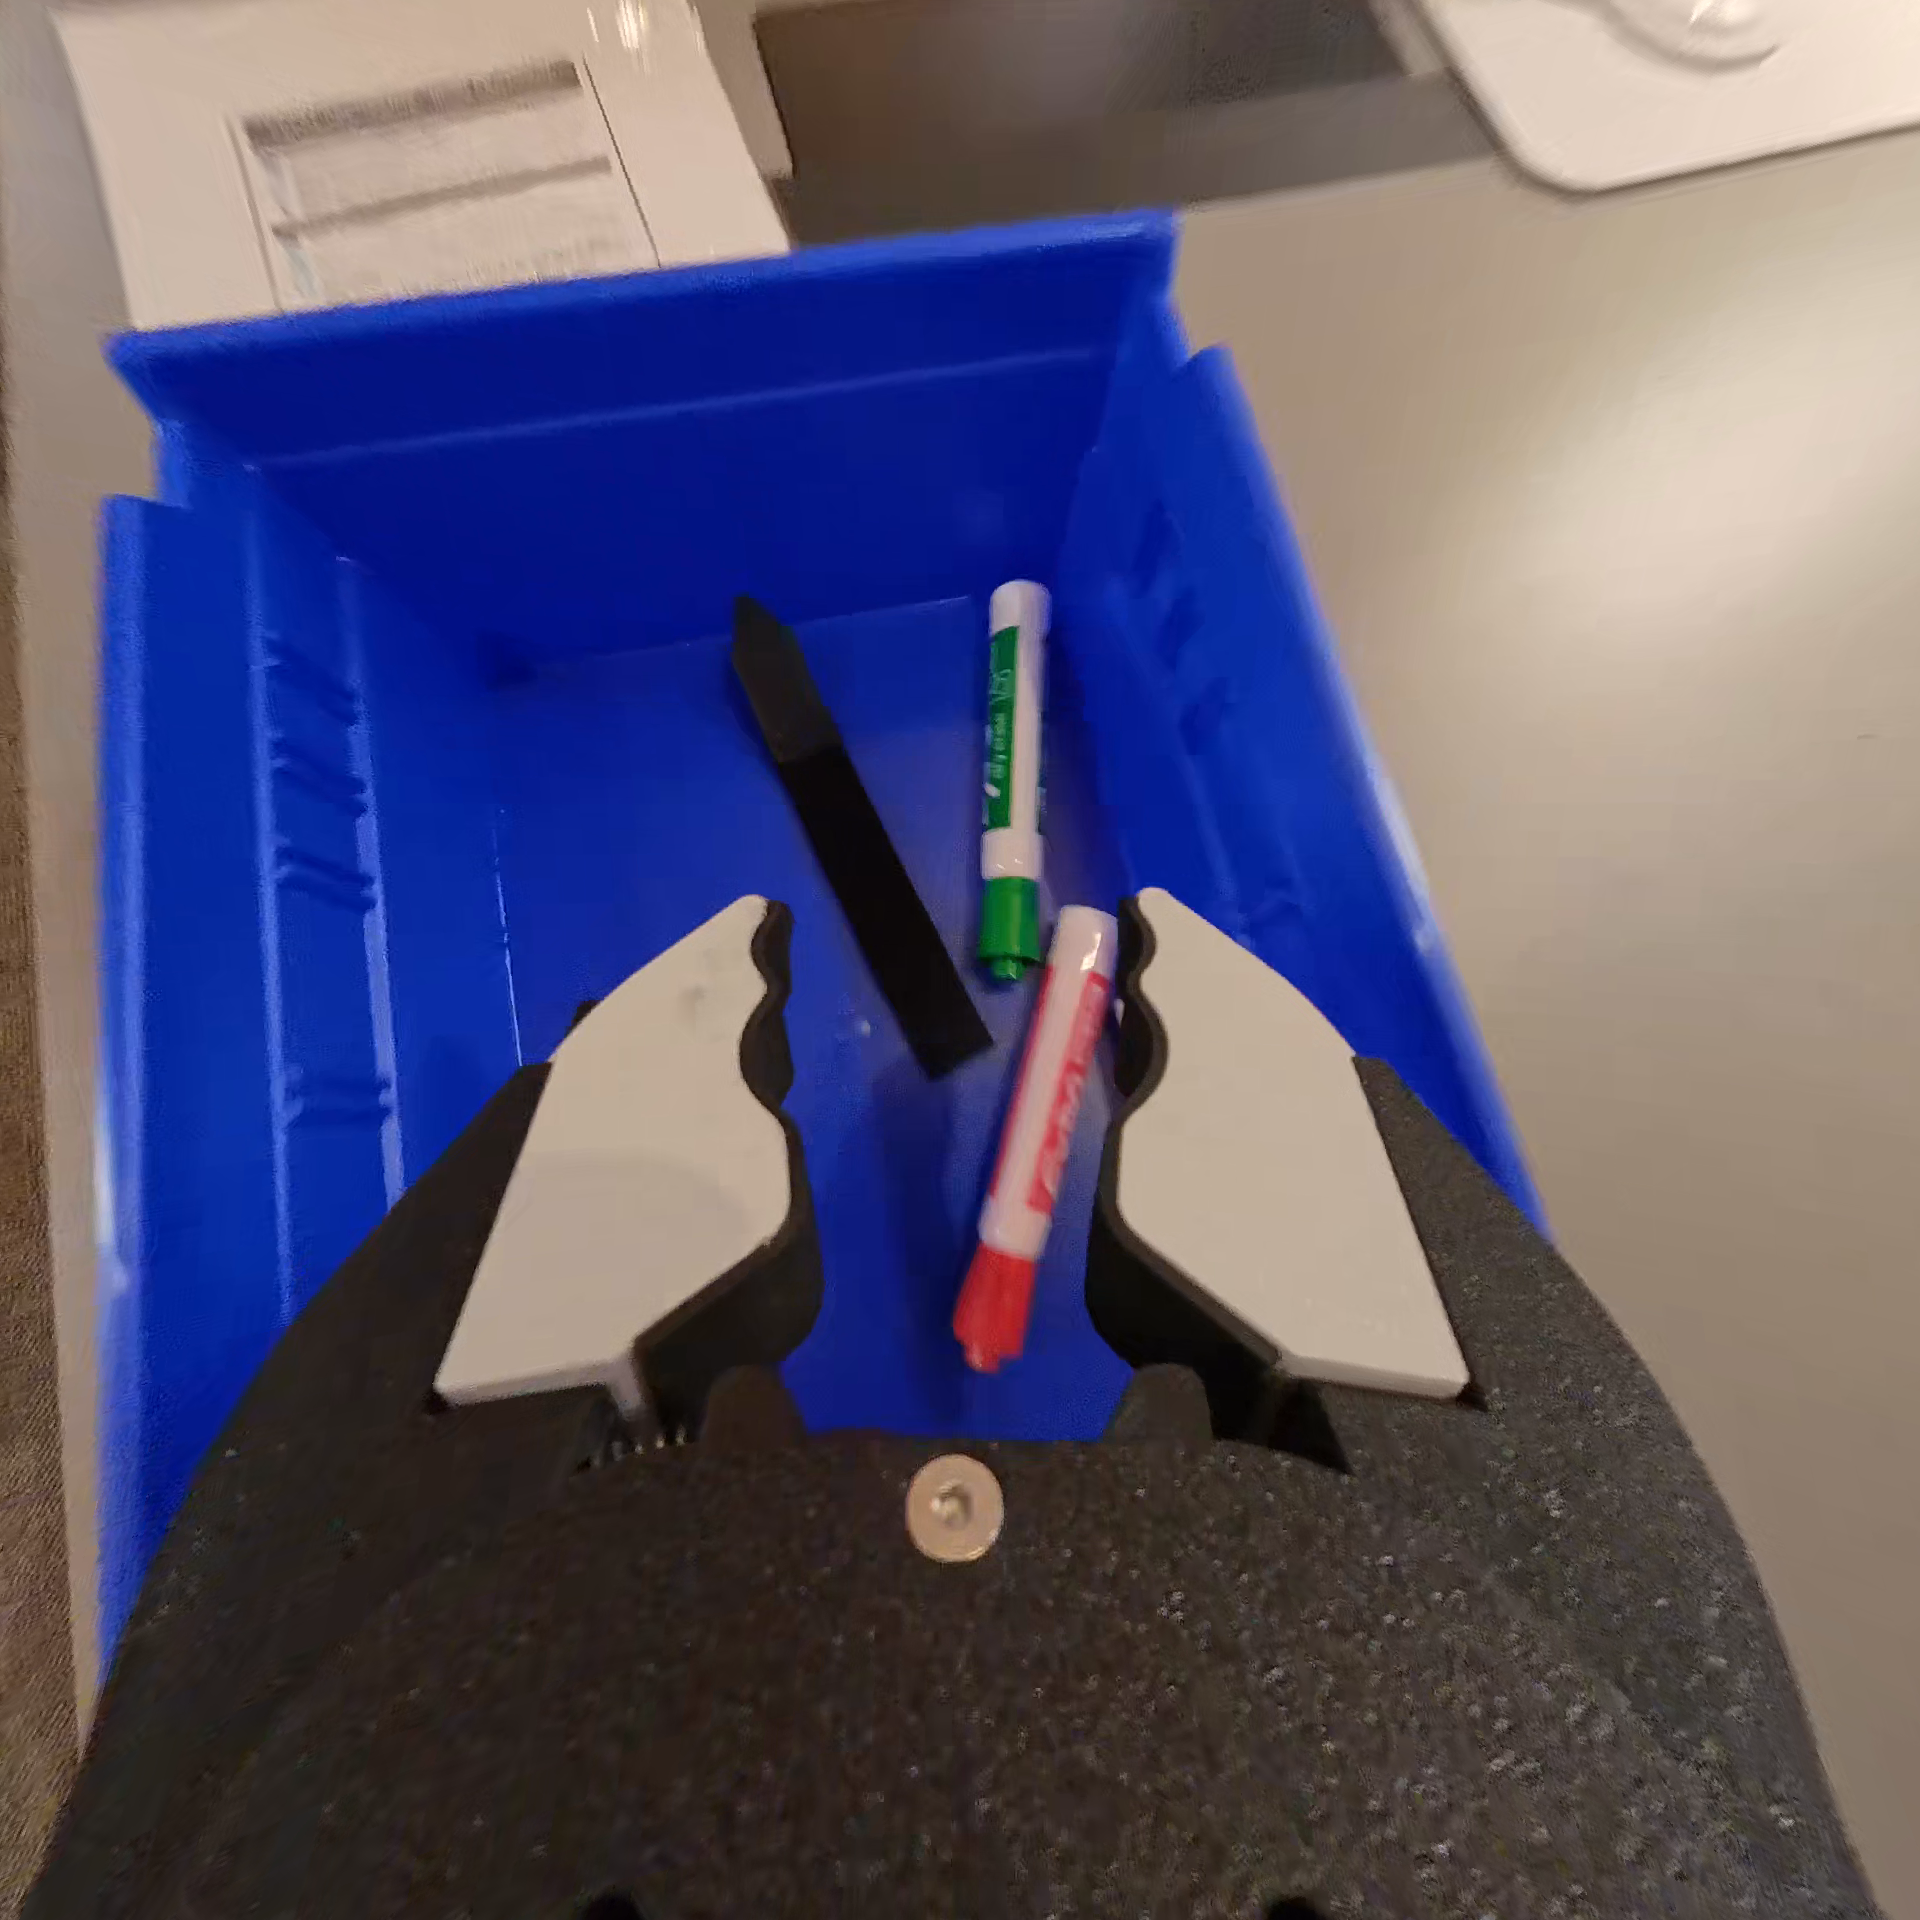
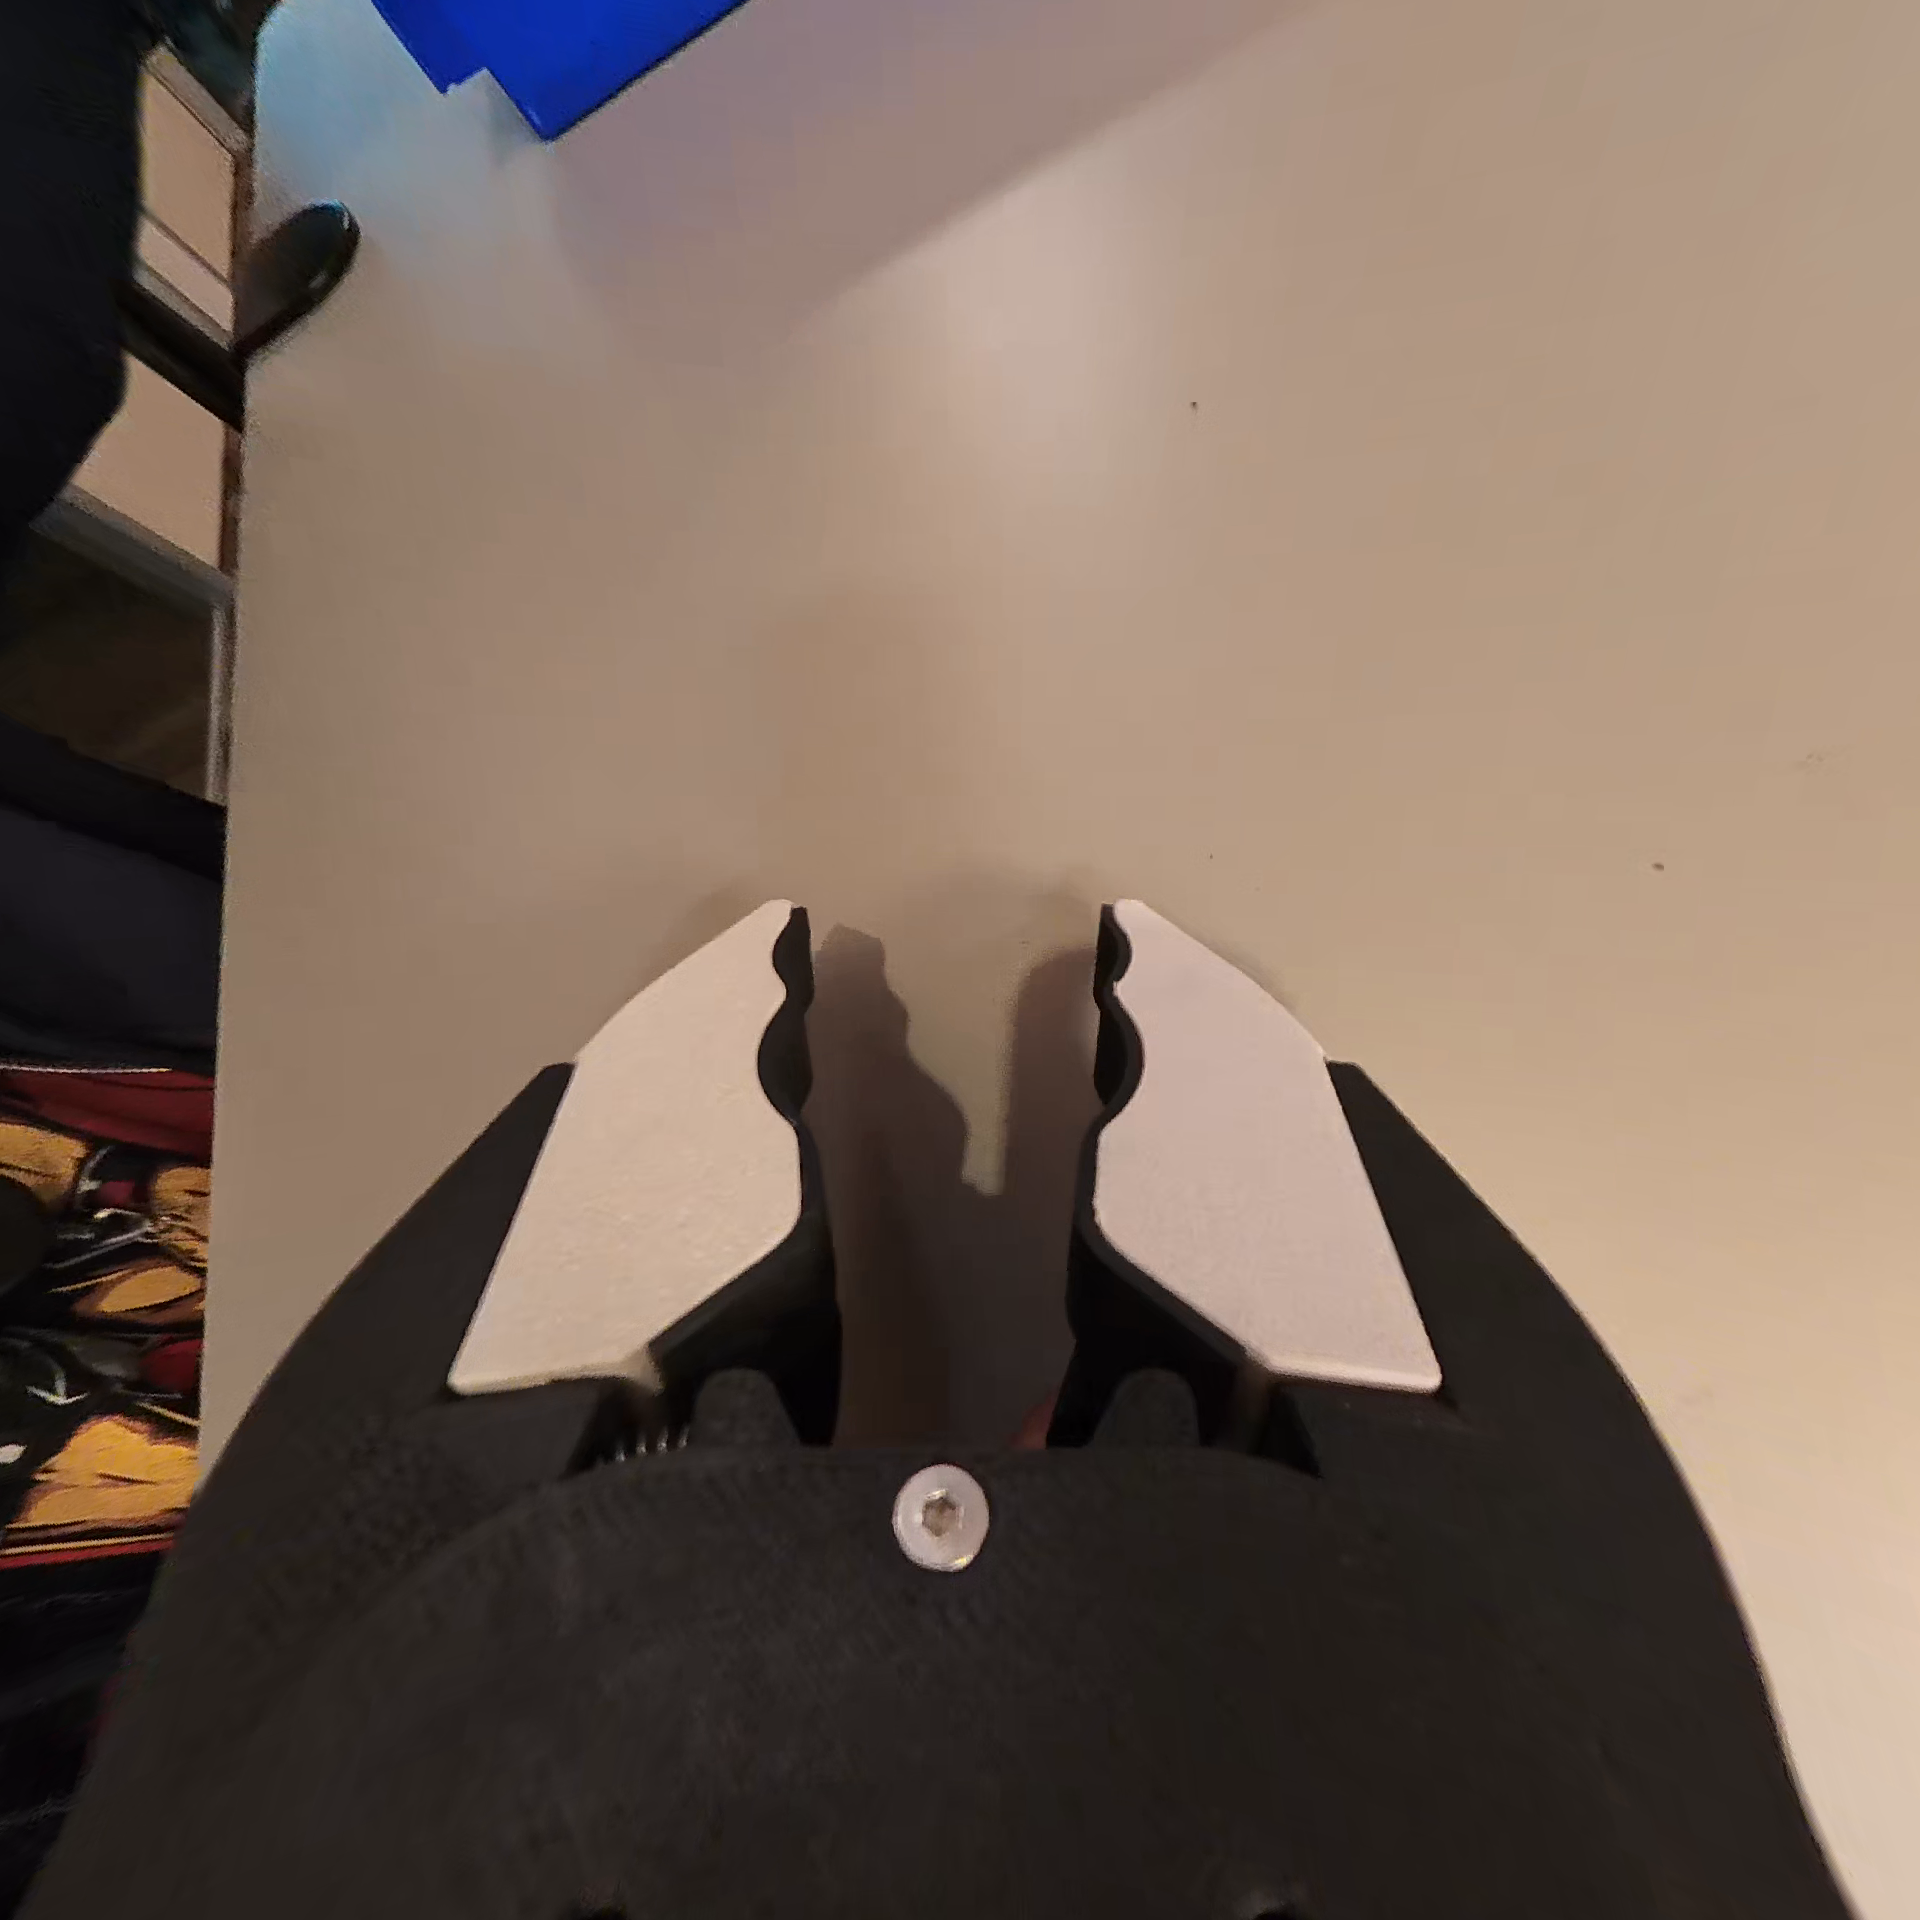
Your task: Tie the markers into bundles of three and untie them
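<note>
Presently nothing is bundled: red marker [image 1: 1044, 1132], green marker [image 1: 1010, 769] and black strap [image 1: 847, 831] lie loose in the blue bin [image 1: 623, 416]; left tongs [image 1: 954, 935] and right tongs [image 2: 951, 935] gape empty.

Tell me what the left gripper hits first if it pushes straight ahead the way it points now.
Most likely the red marker, lying on the blue bin floor between the open left gripper fingers, close by the right-hand one. Depth is unclear; the black strap lies just beyond.
</note>
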Demonstrator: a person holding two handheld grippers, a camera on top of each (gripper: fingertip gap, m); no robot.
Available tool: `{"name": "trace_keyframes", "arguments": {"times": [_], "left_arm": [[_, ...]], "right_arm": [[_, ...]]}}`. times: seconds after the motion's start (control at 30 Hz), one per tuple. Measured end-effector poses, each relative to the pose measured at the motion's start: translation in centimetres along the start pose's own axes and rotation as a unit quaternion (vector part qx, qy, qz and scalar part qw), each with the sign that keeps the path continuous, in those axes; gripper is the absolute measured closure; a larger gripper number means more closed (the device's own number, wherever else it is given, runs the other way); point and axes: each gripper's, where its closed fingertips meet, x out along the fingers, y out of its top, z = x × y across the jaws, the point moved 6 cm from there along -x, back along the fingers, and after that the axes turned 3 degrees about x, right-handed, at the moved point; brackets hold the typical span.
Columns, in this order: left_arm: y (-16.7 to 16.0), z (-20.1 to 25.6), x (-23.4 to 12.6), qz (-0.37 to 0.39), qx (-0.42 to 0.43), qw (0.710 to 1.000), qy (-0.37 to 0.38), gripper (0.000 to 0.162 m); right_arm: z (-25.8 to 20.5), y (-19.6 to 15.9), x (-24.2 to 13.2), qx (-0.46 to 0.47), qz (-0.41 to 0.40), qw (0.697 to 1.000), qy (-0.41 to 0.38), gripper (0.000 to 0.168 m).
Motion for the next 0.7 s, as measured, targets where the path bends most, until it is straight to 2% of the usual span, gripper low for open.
{"name": "trace_keyframes", "arguments": {"times": [0.1,0.2,0.27,0.4,0.57,0.63,0.7], "left_arm": [[-0.2,-1.6,4.4,-0.069,0.002,0.998,-0.003,0.101],[-1.0,-3.0,7.0,-0.117,-0.007,0.993,0.001,0.102],[-1.5,-3.5,7.4,-0.127,-0.009,0.992,0.002,0.102],[-1.9,-3.4,6.7,-0.101,-0.025,0.994,-0.017,0.108],[-3.4,-3.4,7.7,-0.136,0.002,0.991,-0.001,0.107],[-3.4,-3.3,7.8,-0.144,0.013,0.989,0.011,0.114],[-3.4,-2.9,7.8,-0.147,0.026,0.989,0.007,0.129]], "right_arm": [[0.0,-0.1,-0.3,0.015,0.009,1.0,0.012,0.116],[0.1,-0.1,-0.3,0.014,0.008,1.0,0.004,0.117],[0.0,-0.1,-0.2,0.008,0.005,1.0,-0.006,0.118],[-0.1,-0.1,0.1,0.0,0.0,1.0,-0.022,0.119],[0.0,0.2,0.4,0.005,0.002,1.0,-0.018,0.121],[0.0,0.3,0.4,0.008,0.004,1.0,-0.016,0.122],[0.0,0.2,0.3,0.009,0.005,1.0,-0.015,0.121]]}}
